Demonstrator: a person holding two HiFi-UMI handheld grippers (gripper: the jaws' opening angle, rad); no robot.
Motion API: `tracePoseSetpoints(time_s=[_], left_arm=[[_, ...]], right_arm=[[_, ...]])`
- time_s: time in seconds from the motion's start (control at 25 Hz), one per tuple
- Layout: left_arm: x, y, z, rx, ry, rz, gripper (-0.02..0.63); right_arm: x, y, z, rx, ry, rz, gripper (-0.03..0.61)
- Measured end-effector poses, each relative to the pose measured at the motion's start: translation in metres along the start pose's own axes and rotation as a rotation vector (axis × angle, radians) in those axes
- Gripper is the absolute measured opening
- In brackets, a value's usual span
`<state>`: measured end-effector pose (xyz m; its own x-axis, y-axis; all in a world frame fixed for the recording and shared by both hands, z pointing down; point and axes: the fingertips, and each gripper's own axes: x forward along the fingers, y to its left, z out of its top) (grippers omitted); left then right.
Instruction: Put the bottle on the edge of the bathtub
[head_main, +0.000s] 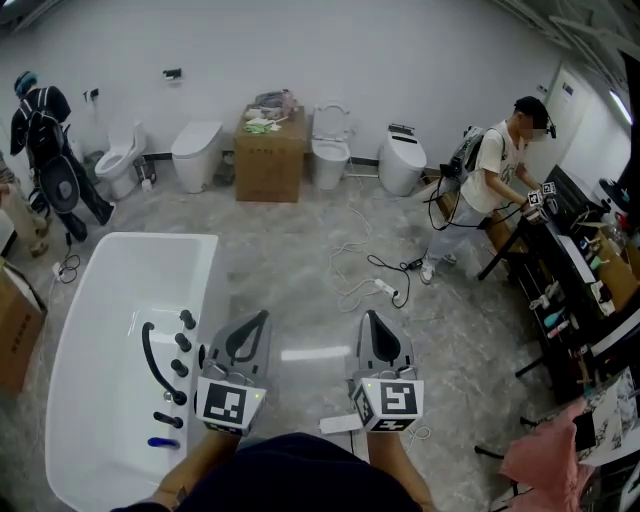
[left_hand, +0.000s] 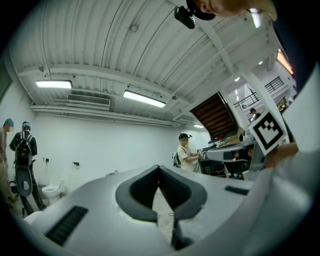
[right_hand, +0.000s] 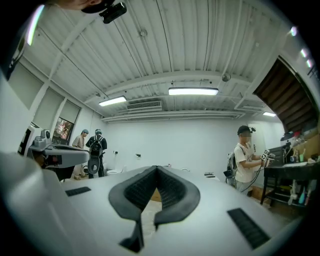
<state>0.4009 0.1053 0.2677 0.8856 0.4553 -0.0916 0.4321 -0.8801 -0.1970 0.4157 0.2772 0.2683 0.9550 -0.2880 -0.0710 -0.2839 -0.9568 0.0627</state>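
Observation:
The white bathtub (head_main: 205, 262) stands on the floor at the left of the head view, with black tap fittings (head_main: 160, 365) and a small blue item (head_main: 163, 442) on its near rim. I cannot pick out a bottle in any view. My left gripper (head_main: 264, 317) is held level just right of the tub's rim, its jaws shut with nothing between them (left_hand: 159, 169). My right gripper (head_main: 369, 317) is level beside it over the bare floor, also shut and empty (right_hand: 157, 169).
Several toilets (head_main: 197, 152) and a cardboard box (head_main: 270, 155) line the back wall. A person (head_main: 492, 180) works at a black table (head_main: 560, 250) on the right. Cables (head_main: 385, 275) trail across the floor. Two people (right_hand: 90, 150) stand at the far left. A pink cloth (head_main: 545, 460) lies at the bottom right.

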Motion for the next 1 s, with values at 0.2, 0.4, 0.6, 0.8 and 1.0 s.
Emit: tracePoseSetpoints(time_s=[0.2,0.4,0.6,0.8,1.0], left_arm=[[-0.005,-0.002,0.01,0.003,-0.014,0.02,0.002],[-0.009,-0.003,0.01,-0.002,0.008,0.048,0.002],[-0.009,-0.004,0.012,0.016,0.0,0.067,0.002],[-0.008,-0.008,0.012,0.032,-0.005,0.073,0.002],[-0.01,-0.008,0.009,0.035,-0.006,0.092,0.002]], right_arm=[[-0.003,0.003,-0.001,0.011,-0.006,0.022,0.017],[-0.002,0.007,0.006,0.017,-0.023,0.047,0.017],[-0.002,0.006,0.009,-0.024,-0.04,0.059,0.017],[-0.001,0.004,0.01,-0.002,-0.049,0.081,0.017],[-0.001,0.005,0.005,0.008,-0.047,0.096,0.017]])
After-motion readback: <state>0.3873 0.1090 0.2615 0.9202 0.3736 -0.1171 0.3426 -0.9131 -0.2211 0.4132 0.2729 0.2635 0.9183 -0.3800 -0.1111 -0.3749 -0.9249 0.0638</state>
